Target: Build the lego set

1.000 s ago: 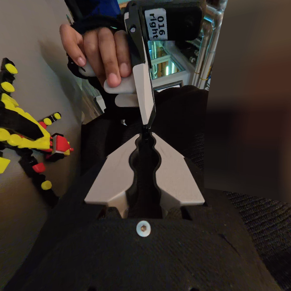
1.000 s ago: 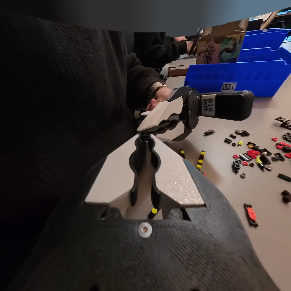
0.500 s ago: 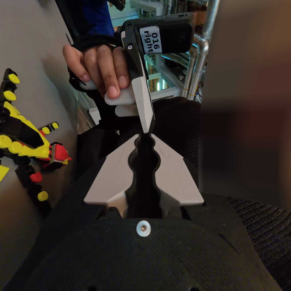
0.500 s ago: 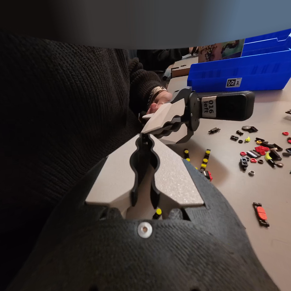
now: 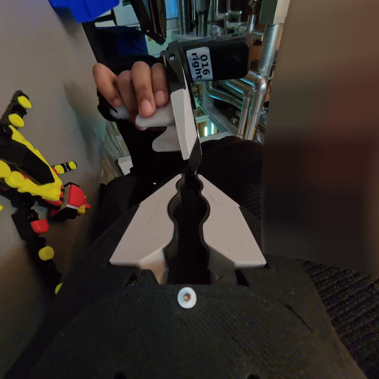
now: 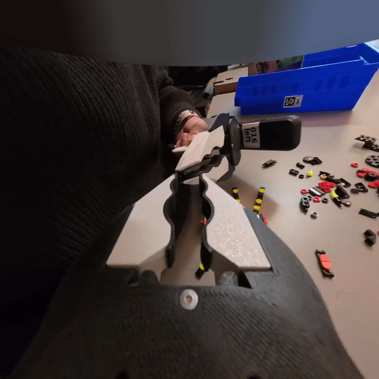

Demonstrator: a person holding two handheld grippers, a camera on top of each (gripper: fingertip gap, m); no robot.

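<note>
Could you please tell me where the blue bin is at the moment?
The blue bin shows in the right wrist view, upper right, at the far side of the table, beyond the left gripper and the loose pieces.

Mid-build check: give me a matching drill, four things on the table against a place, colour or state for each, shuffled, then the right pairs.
Things:
1. blue bin
2. half-built model
3. loose pieces
4. red-topped black piece

Descriptions:
A. yellow, black and red bricks joined together
B. lies alone, apart from the scatter
C. at the far side of the table, with a white sticker on its wall
D. many small parts spread out, unjoined

Pairs: 1-C, 2-A, 3-D, 4-B
</note>
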